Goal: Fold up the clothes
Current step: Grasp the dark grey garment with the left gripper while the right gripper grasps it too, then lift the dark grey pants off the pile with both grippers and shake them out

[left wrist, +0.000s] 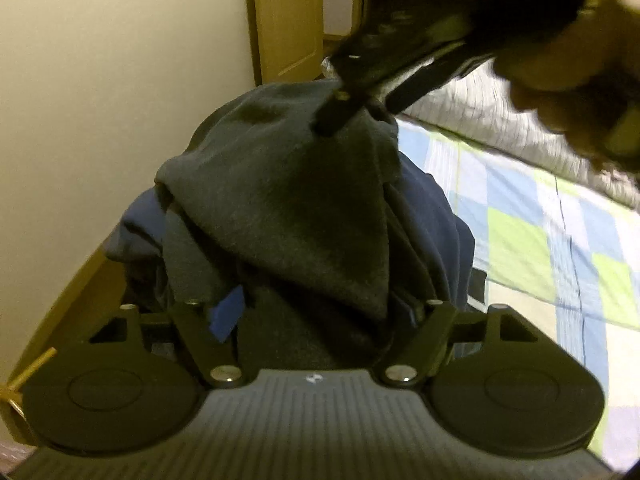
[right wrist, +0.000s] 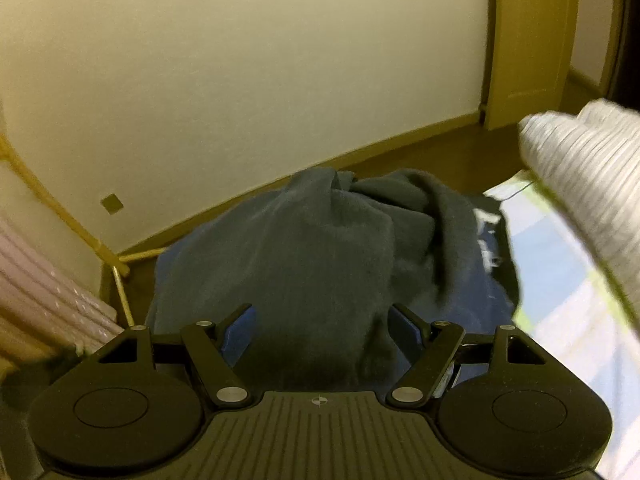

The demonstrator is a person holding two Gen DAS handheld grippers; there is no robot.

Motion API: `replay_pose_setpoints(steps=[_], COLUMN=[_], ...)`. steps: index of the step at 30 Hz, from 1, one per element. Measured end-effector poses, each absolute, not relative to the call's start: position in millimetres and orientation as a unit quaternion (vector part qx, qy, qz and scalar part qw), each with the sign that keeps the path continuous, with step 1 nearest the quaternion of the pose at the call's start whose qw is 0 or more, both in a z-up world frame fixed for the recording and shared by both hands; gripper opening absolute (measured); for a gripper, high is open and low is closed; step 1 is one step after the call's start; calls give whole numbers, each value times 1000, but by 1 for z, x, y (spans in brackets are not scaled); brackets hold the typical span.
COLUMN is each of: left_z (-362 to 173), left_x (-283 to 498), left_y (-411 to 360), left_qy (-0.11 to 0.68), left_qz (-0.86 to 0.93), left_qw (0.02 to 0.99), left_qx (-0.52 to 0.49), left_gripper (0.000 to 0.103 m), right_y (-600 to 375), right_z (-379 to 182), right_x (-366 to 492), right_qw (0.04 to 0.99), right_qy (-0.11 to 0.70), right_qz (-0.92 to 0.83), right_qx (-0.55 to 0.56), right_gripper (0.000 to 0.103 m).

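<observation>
Your left gripper (left wrist: 316, 320) straddles dark grey fleece garment (left wrist: 280, 200); your right gripper (left wrist: 340, 116) pinches its top.

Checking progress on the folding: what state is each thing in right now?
grey garment: bunched into a peak, not folded
blue garment: crumpled under the grey one
left gripper: jaws apart, grey cloth between them, grip unclear
right gripper: jaws apart, grey cloth between them, grip unclear
checked sheet: spread flat
striped blanket: bunched up
door: open
</observation>
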State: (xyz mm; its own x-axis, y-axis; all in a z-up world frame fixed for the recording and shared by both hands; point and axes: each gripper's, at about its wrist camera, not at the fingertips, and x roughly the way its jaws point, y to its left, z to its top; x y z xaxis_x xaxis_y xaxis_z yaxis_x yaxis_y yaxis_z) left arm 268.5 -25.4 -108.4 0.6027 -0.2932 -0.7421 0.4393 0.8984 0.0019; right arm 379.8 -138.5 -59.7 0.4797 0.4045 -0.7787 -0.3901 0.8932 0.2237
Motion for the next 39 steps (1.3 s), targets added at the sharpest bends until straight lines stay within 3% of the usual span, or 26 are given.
replay_pose_setpoints(steps=[4, 7, 8, 9, 10, 11, 21, 39], left_z=[-115, -113, -111, -109, -106, -103, -35, -35], left_x=[269, 272, 273, 274, 272, 269, 164, -203], left_y=[-19, -17, -19, -20, -22, -25, -126, -494], left_qy=[384, 383, 380, 377, 371, 364, 256, 256], left_qz=[-208, -216, -217, -218, -223, -228, -359, -689], left_qw=[894, 894, 895, 895, 896, 897, 881, 652], left_qx=[94, 88, 91, 93, 96, 100, 171, 185], left_gripper=[39, 27, 23, 21, 19, 19, 16, 17], right_y=[-133, -131, -131, -132, -133, -134, -218, -531], right_z=[-78, -83, -82, -79, -74, -66, 19, 15], right_x=[406, 409, 407, 403, 398, 395, 299, -155], right_qw=[850, 849, 851, 852, 855, 858, 903, 919], right_qy=[467, 468, 462, 455, 448, 439, 347, 340], right_qz=[241, 244, 246, 253, 258, 262, 236, -68], right_qx=[33, 45, 45, 47, 47, 47, 95, 190], right_gripper=[76, 75, 55, 27, 14, 8, 6, 5])
